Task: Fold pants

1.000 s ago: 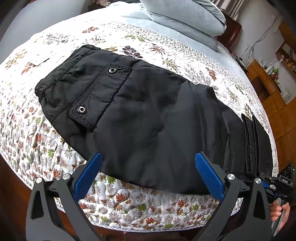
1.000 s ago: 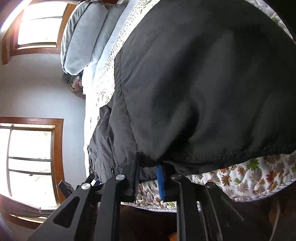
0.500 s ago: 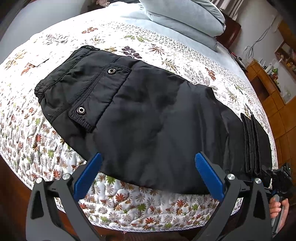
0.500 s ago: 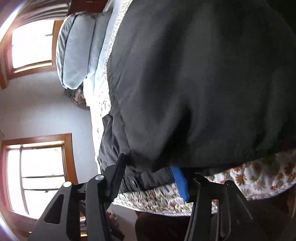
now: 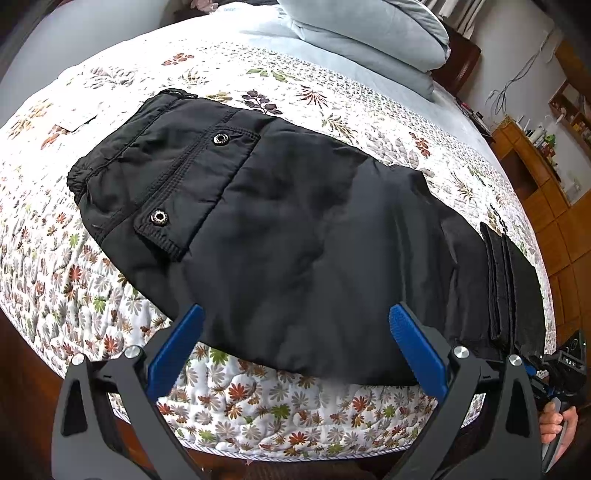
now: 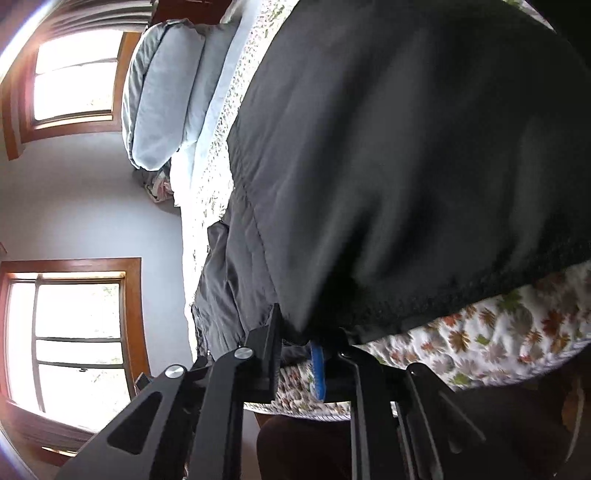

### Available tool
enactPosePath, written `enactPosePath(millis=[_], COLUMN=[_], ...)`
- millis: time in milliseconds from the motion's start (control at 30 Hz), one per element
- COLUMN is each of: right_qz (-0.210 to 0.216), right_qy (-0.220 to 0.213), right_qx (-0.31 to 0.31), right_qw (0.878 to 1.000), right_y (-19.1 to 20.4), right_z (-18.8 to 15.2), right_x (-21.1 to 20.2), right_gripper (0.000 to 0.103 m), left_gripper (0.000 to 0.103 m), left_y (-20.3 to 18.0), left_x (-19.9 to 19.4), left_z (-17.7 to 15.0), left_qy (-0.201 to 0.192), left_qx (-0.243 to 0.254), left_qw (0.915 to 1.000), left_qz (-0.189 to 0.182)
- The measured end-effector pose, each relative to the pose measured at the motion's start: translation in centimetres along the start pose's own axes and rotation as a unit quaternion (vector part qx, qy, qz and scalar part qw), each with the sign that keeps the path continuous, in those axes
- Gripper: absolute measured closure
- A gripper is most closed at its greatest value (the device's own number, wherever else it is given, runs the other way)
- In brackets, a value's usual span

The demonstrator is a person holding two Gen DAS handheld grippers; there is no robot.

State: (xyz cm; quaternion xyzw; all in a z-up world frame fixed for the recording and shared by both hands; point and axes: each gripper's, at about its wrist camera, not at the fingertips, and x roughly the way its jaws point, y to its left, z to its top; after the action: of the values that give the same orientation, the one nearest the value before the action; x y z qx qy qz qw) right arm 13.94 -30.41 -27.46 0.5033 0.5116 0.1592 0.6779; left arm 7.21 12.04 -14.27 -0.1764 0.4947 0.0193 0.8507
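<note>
Left view, bottom of frame: left gripper w/ jaws wide apart, blue pads either side of the near edge of the pants, nothing clamped, hovering just above the fabric. Pants are black, lying flat across the bed on a floral quilt, filling mid-frame; waistband at left, two snap buttons on the pocket flaps upper left, folded leg ends stacked at right edge. Lower right corner: right gripper at the leg end, a hand on its handle. Right view, bottom centre: right gripper jaws nearly together, clamped on the pants' hem, fabric bunched between them; quilt edge just beside. Further back: pale blue pillows top of frame, wooden cabinet far right; windows at left in right view.
</note>
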Motion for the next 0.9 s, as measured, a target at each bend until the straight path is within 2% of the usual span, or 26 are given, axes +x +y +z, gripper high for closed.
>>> enactPosePath(millis=[100,167,200,233,300,433,533,567,600,633,700,800,900], right_qz=[0.026,0.048,0.057,0.065,0.073,0.059,0.061,0.061,0.059,0.055,0.048,0.04,0.028], right_qy=[0.006,0.013,0.016,0.017,0.014,-0.005,-0.022,-0.027,-0.033,-0.037,-0.039,-0.043,-0.04], right_qx=[0.011,0.019,0.029,0.042,0.062,0.076,0.089,0.093,0.095,0.094,0.089,0.077,0.066], right_qw=[1.0,0.999,0.998,0.997,0.995,0.995,0.994,0.993,0.993,0.993,0.994,0.995,0.997], right_y=[-0.6,-0.6,-0.5,-0.6,-0.5,0.1,0.0,0.1,0.1,0.1,0.0,0.0,0.0], right_z=[0.5,0.7,0.8,0.8,0.8,0.6,0.8,0.8,0.9,1.0,1.1,0.9,0.6], right_x=[0.0,0.5,0.8,1.1,1.8,2.6,3.2,3.3,3.5,3.6,3.9,3.8,3.0], right_gripper=[0.088,0.079,0.071,0.056,0.043,0.037,0.036,0.036,0.042,0.059,0.08,0.089,0.09], left_gripper=[0.003,0.003,0.003,0.003,0.003,0.003,0.003,0.003,0.003,0.003,0.003,0.003,0.003], left_y=[-0.1,-0.2,-0.2,-0.3,-0.3,-0.2,-0.2,-0.2,-0.2,-0.2,-0.2,-0.1,-0.1], left_x=[0.1,0.2,0.2,0.2,0.2,0.1,0.1,0.1,0.1,0.1,0.1,0.1,0.1], left_z=[-0.1,-0.1,-0.1,-0.1,-0.1,0.0,0.0,0.0,0.0,0.0,0.0,0.0,0.0], left_qy=[0.001,0.001,0.002,0.003,0.003,0.001,0.001,0.001,0.001,0.001,0.0,0.0,0.002], left_qx=[0.001,0.003,0.003,0.004,0.004,0.002,0.001,0.0,0.0,0.001,0.0,-0.001,-0.003], left_qw=[1.0,1.0,1.0,1.0,1.0,1.0,1.0,1.0,1.0,1.0,1.0,1.0,1.0], left_qz=[0.0,0.001,0.001,0.001,0.0,-0.001,-0.002,-0.002,-0.002,-0.002,-0.002,-0.002,-0.001])
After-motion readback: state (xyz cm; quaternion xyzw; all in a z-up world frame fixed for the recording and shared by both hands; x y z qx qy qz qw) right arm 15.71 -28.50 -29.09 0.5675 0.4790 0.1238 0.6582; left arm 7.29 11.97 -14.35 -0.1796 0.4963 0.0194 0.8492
